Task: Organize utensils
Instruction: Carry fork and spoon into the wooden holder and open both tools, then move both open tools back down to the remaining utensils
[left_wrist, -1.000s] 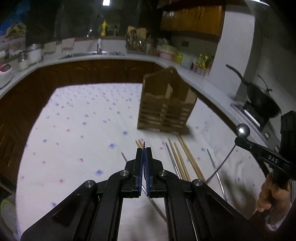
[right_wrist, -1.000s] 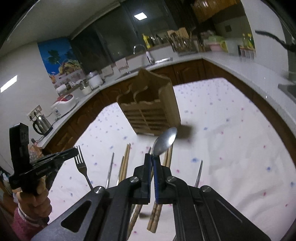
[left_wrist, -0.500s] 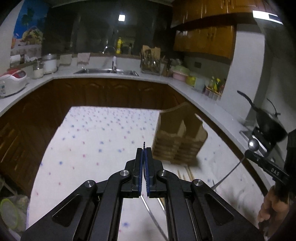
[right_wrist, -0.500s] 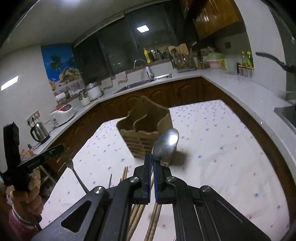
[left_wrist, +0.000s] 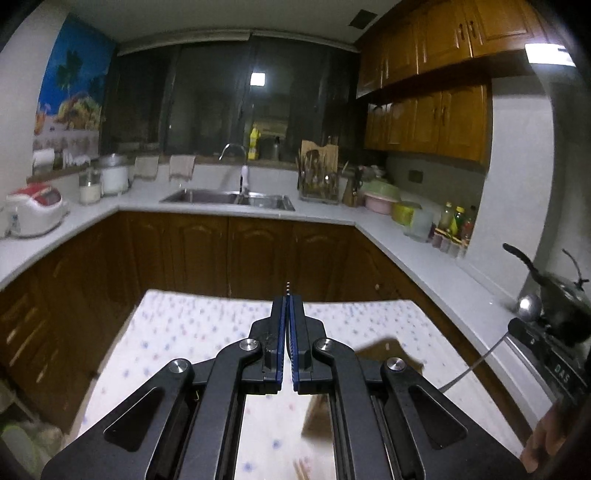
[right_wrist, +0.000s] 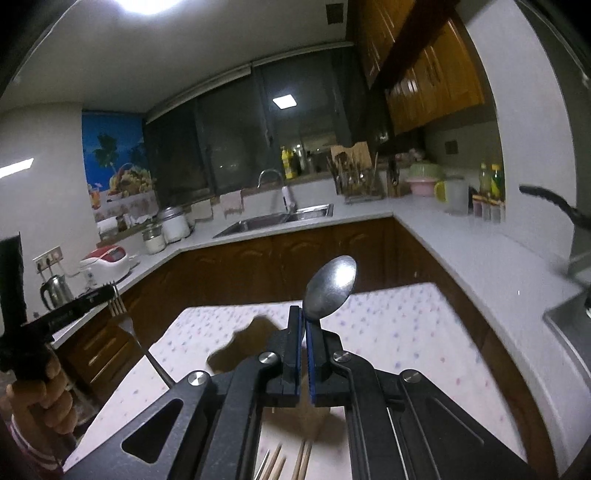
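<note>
Both grippers are clamped on cutlery as I hold them raised: my right gripper (right_wrist: 303, 328) pinches a spoon (right_wrist: 331, 287) by its neck, bowl up, and my left gripper (left_wrist: 287, 314) is closed on a fork (right_wrist: 123, 321), tines up. The wooden holder (right_wrist: 240, 349) sits below, mostly hidden behind the jaws, with chopsticks (right_wrist: 291, 461) lying near it. With that thin hold either handle could swivel or miss its slot. Underneath is a dotted tablecloth (right_wrist: 399, 332); around it, a dim kitchen with a sink (left_wrist: 229, 196).
</note>
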